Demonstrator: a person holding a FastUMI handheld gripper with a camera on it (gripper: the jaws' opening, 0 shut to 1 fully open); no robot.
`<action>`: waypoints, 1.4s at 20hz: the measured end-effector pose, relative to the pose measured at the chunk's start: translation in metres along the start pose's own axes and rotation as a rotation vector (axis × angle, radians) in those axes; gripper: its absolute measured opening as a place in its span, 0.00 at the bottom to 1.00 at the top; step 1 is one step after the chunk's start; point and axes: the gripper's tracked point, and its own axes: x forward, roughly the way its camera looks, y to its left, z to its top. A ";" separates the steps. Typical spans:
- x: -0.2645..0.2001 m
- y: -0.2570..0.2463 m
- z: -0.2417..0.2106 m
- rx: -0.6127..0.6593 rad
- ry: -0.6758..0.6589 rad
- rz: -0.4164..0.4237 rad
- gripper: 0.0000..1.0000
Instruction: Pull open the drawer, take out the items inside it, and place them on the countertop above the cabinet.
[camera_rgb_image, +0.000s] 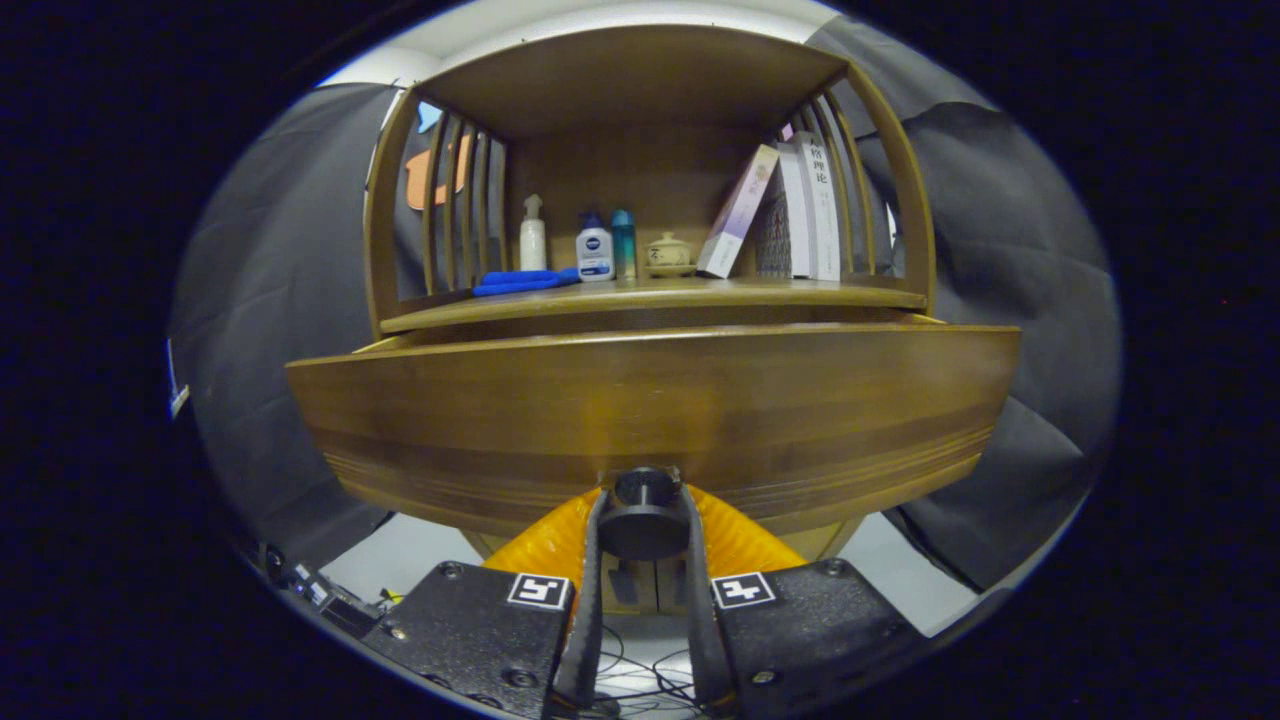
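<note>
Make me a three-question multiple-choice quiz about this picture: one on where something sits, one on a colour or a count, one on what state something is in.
1. Where does the blue cloth lie?
A. on the shelf, left of the bottles
B. on the floor
C. on top of the books

2. How many bottles stand on the shelf?
A. one
B. three
C. six

3. What are the gripper's fingers doing?
A. spread wide, touching nothing
B. closed on the drawer knob
C. closed on a book

Answers: 1 A, the blue cloth lies beside the bottles. 2 B, three stand in a row. 3 B, the gripper presses both sides of the drawer knob, with the drawer pulled forward.
</note>
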 end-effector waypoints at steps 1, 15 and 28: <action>-0.010 0.000 -0.005 -0.008 0.009 0.008 0.39; -0.081 0.005 -0.050 -0.110 0.056 0.088 0.39; -0.129 0.030 0.008 -0.132 0.124 0.204 0.66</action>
